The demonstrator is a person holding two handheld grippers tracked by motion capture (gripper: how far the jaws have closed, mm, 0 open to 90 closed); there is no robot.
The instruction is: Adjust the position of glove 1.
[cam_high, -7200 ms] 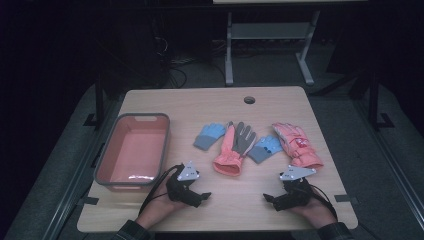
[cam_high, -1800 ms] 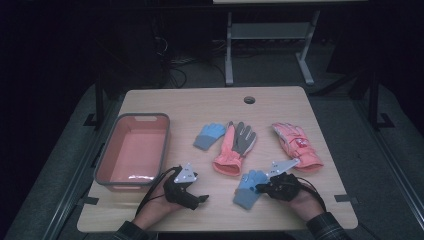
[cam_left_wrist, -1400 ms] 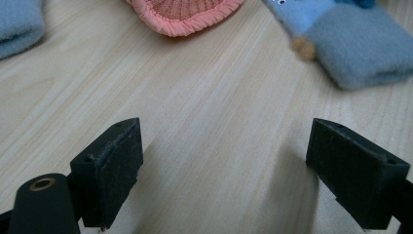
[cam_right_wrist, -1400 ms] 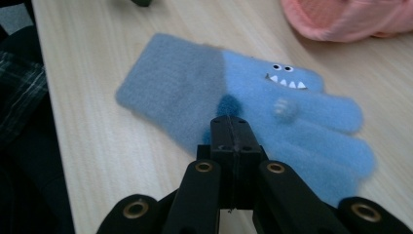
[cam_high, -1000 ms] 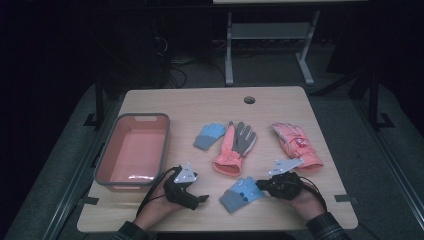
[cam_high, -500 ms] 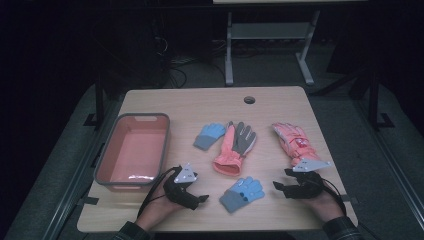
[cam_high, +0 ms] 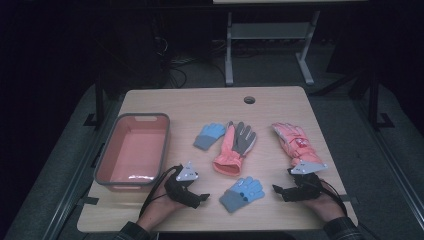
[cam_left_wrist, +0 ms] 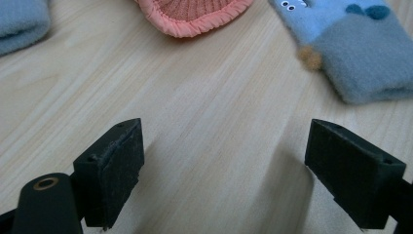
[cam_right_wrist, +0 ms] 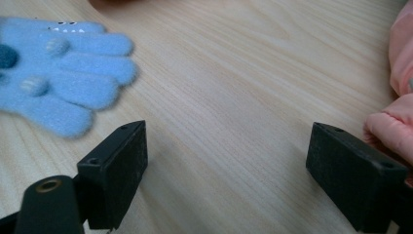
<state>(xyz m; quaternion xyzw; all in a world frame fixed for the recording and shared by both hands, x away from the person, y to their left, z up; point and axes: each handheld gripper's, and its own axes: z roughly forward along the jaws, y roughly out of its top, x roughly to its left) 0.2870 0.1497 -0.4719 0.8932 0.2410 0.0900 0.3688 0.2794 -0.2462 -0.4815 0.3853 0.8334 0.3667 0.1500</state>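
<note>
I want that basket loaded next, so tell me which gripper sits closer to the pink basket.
Left. The left gripper rests just off the pink basket, near its front right corner, jaws open. The right gripper lies far across the table beyond the blue glove, also open.

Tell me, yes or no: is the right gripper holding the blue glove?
No. The right gripper has its jaws wide apart over bare wood, with the blue glove lying off to one side.

Two black handheld grippers — the left gripper (cam_high: 202, 199) and right gripper (cam_high: 276, 190) — each topped by a grey three-cornered plate, trailing a black cable; blocky black jaws, brass-ringed screw hole; dark plaid sleeves.
</note>
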